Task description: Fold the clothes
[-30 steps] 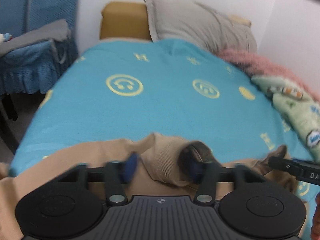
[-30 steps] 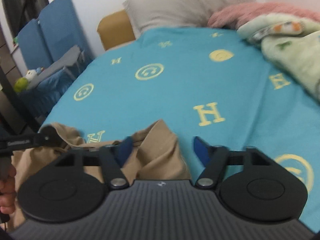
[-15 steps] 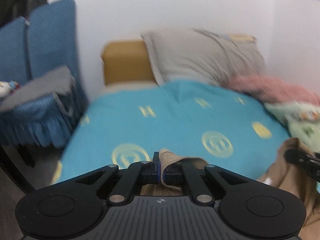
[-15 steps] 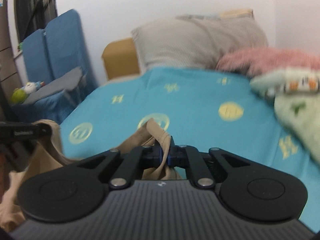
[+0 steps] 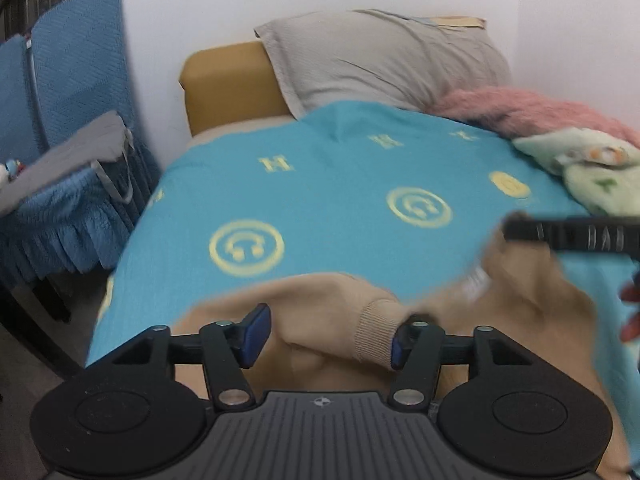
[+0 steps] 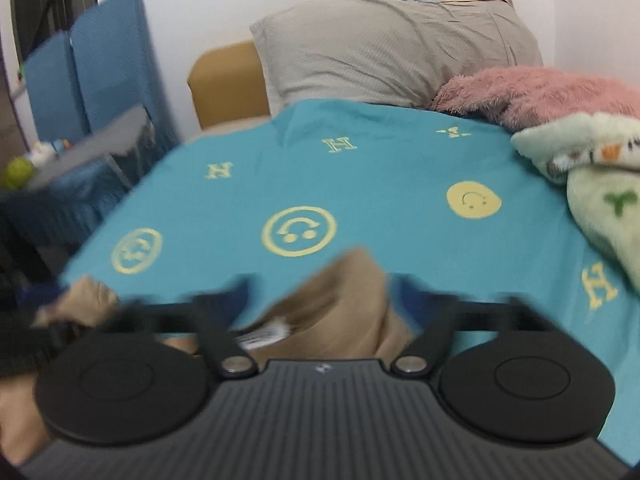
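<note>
While both tongs, left gripper (image 5: 325, 334) and right gripper (image 6: 320, 292), have just been spreading apart and pinch nothing, the soft, light tan sweater (image 5: 332, 320) lies limp between them on the bedspread (image 5: 340, 184), best taken by its ribbed cuff (image 5: 374, 334).

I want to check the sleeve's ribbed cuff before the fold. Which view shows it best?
The left wrist view: the cuff is sharp there, lying between the left gripper's open jaws, against the right pad. The right wrist view shows only blurred tan sweater folds and a white label; no cuff can be made out.
</note>
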Available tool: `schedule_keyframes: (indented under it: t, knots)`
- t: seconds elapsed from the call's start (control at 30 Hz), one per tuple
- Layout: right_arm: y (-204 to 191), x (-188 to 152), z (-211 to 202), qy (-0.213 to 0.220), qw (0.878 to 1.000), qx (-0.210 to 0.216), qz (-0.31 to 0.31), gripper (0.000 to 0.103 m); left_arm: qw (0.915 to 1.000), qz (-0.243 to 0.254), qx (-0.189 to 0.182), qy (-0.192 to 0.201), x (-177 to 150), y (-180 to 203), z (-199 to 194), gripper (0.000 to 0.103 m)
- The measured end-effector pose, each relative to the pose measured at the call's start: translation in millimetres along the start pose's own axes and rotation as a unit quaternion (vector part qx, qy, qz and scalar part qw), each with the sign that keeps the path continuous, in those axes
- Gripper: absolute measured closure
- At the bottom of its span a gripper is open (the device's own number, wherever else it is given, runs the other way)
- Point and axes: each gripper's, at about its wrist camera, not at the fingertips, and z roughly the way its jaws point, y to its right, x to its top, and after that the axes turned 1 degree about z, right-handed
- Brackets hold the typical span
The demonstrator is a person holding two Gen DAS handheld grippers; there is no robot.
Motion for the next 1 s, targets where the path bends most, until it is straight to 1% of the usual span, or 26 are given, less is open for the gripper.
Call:
schedule_keyframes:
  t: [0.07,0.13,0.2,0.27,0.37,0.43,0.5,0.57,0.6,0.63,0.67,0.7,0.77,0.8,0.87,0.93,1.0]
  knots:
    - [-5,-7,-26,0.004,1.0,0.006,0.003,0.01,1.0,0.001,-0.009,-0.001,-20,2,-29,0.04]
    - [-13,-18,-59,0.011,1.0,0.008,-0.001,0.01,0.9999,-0.002,-0.009,0.005,-43,3,-60,0.039]
    - [-20,-32,-96,0.02,1.0,0.011,-0.002,0.01,0.9996,-0.023,-0.017,0.004,-71,1,-99,0.038]
    - [-25,-52,-142,0.028,0.999,0.015,0.012,0.01,0.9986,-0.045,-0.028,0.003,-101,3,-142,0.038]
    - [-27,-84,-211,0.022,0.998,0.024,0.048,0.01,0.9958,-0.075,-0.052,0.002,-150,7,-209,0.038]
    - [-28,-105,-255,0.02,0.997,0.022,0.072,0.01,0.9939,-0.085,-0.071,0.003,-183,15,-251,0.038]
    - [-27,-128,-298,0.014,0.995,0.024,0.091,0.01,0.992,-0.091,-0.088,-0.007,-214,28,-283,0.038]
    - [-30,-144,-336,0.0,0.995,0.017,0.097,0.01,0.9902,-0.097,-0.099,-0.017,-243,41,-310,0.038]
    - [-33,-151,-354,-0.002,0.995,0.017,0.095,0.01,0.9879,-0.106,-0.109,-0.032,-257,46,-317,0.04]
    - [-35,-157,-371,-0.002,0.995,0.022,0.093,0.01,0.9836,-0.117,-0.125,-0.057,-268,50,-321,0.041]
    - [-36,-163,-386,0.0,0.995,0.027,0.092,0.01,0.9791,-0.125,-0.141,-0.077,-277,54,-324,0.044]
    - [-38,-169,-401,0.003,0.995,0.031,0.095,0.01,0.9772,-0.125,-0.15,-0.084,-284,58,-327,0.049]
    - [-41,-182,-425,0.016,0.995,0.038,0.092,0.01,0.9736,-0.122,-0.166,-0.097,-297,65,-332,0.05]
    - [-43,-188,-432,0.019,0.995,0.037,0.089,0.01,0.9739,-0.113,-0.169,-0.101,-301,69,-333,0.052]
    - [-43,-196,-436,0.011,0.996,0.027,0.088,0.01,0.9749,-0.089,-0.171,-0.111,-306,78,-330,0.053]
    - [-40,-199,-432,-0.003,0.995,0.02,0.096,0.01,0.9785,-0.068,-0.156,-0.116,-309,85,-323,0.053]
    - [-38,-199,-426,-0.01,0.994,0.015,0.104,0.01,0.9803,-0.068,-0.15,-0.109,-311,88,-321,0.053]
